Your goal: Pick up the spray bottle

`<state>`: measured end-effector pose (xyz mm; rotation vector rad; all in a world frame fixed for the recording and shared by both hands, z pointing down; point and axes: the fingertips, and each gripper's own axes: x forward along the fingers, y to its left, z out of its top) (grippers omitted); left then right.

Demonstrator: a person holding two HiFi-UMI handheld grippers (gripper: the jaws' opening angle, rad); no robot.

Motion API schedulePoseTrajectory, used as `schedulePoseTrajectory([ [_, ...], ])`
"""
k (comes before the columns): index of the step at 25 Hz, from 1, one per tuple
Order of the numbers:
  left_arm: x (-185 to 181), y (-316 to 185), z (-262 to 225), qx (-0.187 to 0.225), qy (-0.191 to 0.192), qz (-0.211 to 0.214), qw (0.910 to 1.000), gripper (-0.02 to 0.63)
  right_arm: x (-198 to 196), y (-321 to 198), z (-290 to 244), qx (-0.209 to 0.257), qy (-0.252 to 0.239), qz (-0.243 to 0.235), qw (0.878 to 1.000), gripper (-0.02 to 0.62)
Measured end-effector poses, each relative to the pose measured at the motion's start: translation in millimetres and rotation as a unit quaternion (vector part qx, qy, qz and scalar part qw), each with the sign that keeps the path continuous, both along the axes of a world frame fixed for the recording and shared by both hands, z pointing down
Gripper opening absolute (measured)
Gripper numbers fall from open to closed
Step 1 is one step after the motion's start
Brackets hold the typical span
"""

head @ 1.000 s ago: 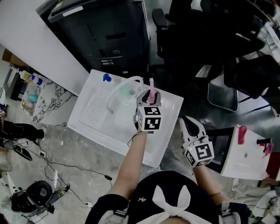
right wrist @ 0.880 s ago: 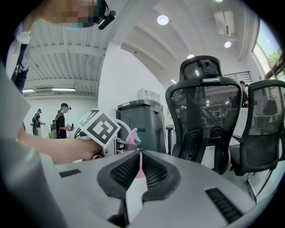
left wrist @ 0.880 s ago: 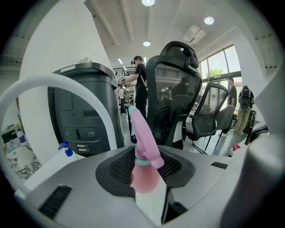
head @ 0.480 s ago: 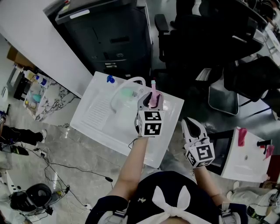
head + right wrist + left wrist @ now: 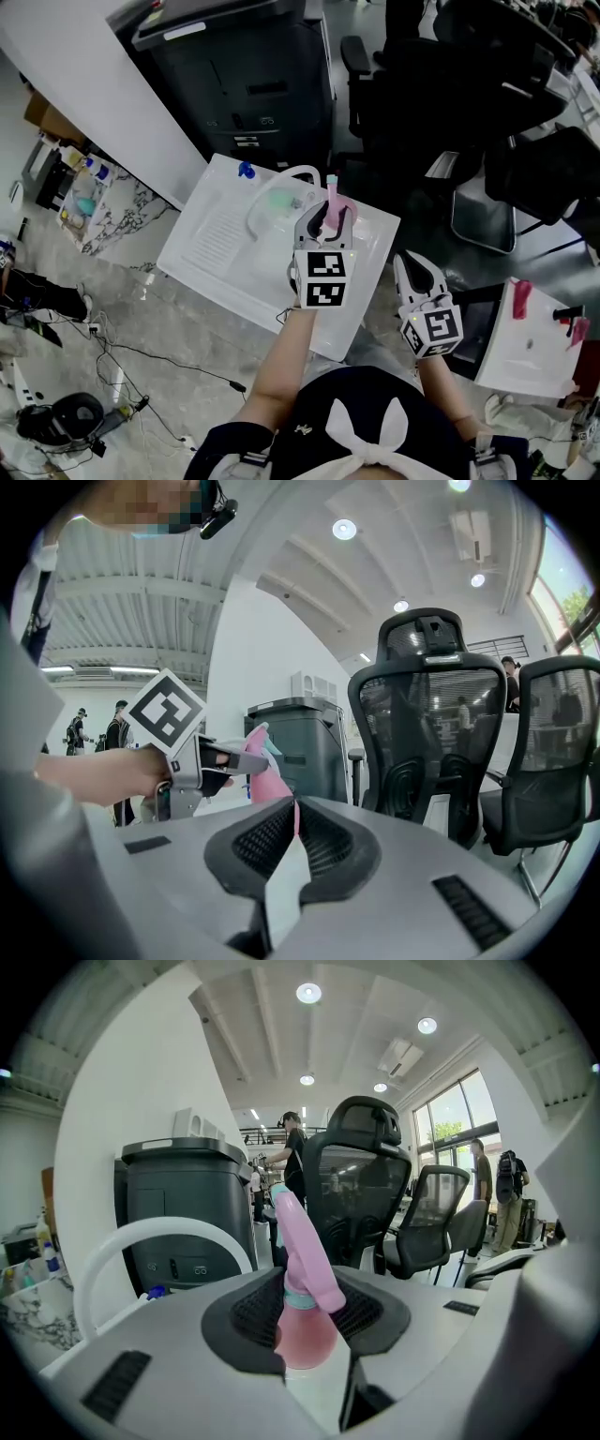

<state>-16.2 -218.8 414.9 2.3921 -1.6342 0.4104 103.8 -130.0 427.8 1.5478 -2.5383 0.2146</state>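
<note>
Clamped at the shoulder by left gripper (image 5: 309,1321): pink translucent plastic spray bottle (image 5: 306,1335), probably light, slick, thin-walled; safest hold just under trigger head. Right gripper (image 5: 292,832) closed, empty.

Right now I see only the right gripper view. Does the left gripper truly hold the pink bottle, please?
Observer: Yes. In the left gripper view the left gripper presses both pads on the spray bottle, just under its trigger head.
Operator: What is below it?
Observer: The head view shows it over a white sink with a ribbed drainer.
Operator: And where is my gripper?
Observer: The right gripper is beyond the sink's right edge, apart from the bottle.
</note>
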Motion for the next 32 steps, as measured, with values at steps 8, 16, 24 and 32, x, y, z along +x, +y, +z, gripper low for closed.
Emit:
schedulePoseTrajectory([
  [8, -10, 17, -17, 0.016, 0.002, -0.002, 0.9999, 0.15, -11, -5, -2, 0.004, -0.004, -0.011, 1.0, 0.029],
  [16, -16, 37, -19, 0.021, -0.002, 0.009, 0.9997, 0.15, -21, -7, -1, 0.0, -0.002, -0.02, 1.0, 0.029],
  [24, -19, 52, -22, 0.036, -0.006, 0.028, 0.9989, 0.15, -29, -5, 0, -0.002, 0.008, -0.03, 1.0, 0.029],
  [32, -17, 68, -22, 0.042, -0.008, 0.053, 0.9976, 0.15, -35, 0, -2, -0.002, 0.013, -0.041, 0.999, 0.028],
])
